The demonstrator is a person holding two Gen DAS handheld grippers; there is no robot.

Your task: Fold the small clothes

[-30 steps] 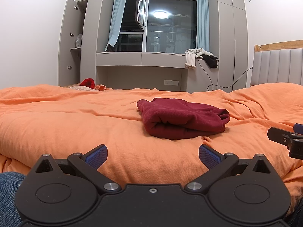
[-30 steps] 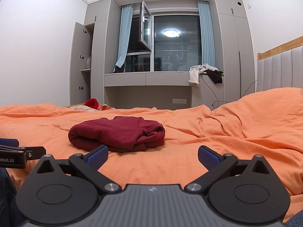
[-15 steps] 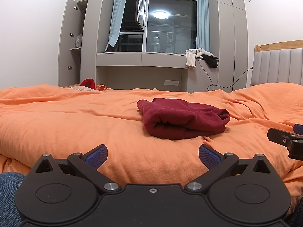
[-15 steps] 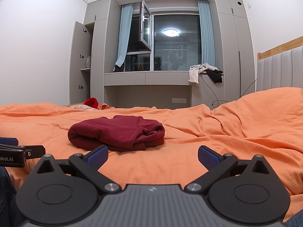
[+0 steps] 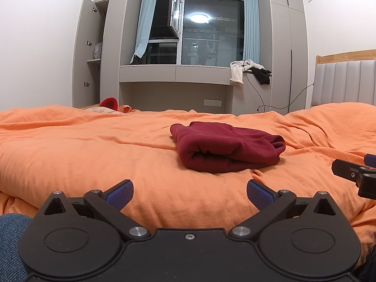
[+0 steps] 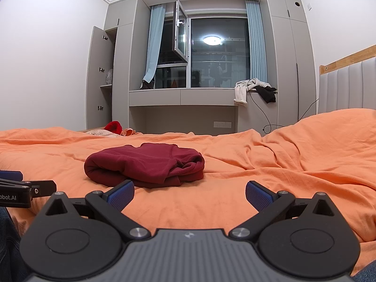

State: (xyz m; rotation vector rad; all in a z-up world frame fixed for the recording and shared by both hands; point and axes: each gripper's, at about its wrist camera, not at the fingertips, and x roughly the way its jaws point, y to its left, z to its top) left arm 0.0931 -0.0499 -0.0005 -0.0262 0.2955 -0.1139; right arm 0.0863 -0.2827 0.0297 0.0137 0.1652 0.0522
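Maroon garment [image 5: 226,148], folded into a thick bundle, lies on the orange duvet [image 5: 82,155] around the middle of the bed, well back from the near edge. In the left wrist view its rolled fold faces the camera and the looser layered ends point toward the headboard side; in the right wrist view the same bundle [image 6: 145,166] sits left of centre, with bunched edges at its right end.

Both tools hover low over the near edge of the bed, apart from the garment. The left gripper [image 5: 189,191] has its blue-padded fingers [image 5: 119,192] spread wide with nothing between them but bare duvet. The right gripper [image 6: 189,193] is likewise spread wide and empty, its pads [image 6: 258,196] well apart. Each tool shows in the other's view at the frame edge.

At the far edge of the bed rest a red item [image 5: 109,103] and some pale fabric. Beyond stand grey wardrobes [image 5: 94,54], one door swung out, a window [image 5: 211,30] with blue curtains, and a ledge holding white and black clothes [image 5: 249,70]. A padded headboard [image 5: 345,82] rises at the right. Blue denim [image 5: 11,235] fills the lower left corner.
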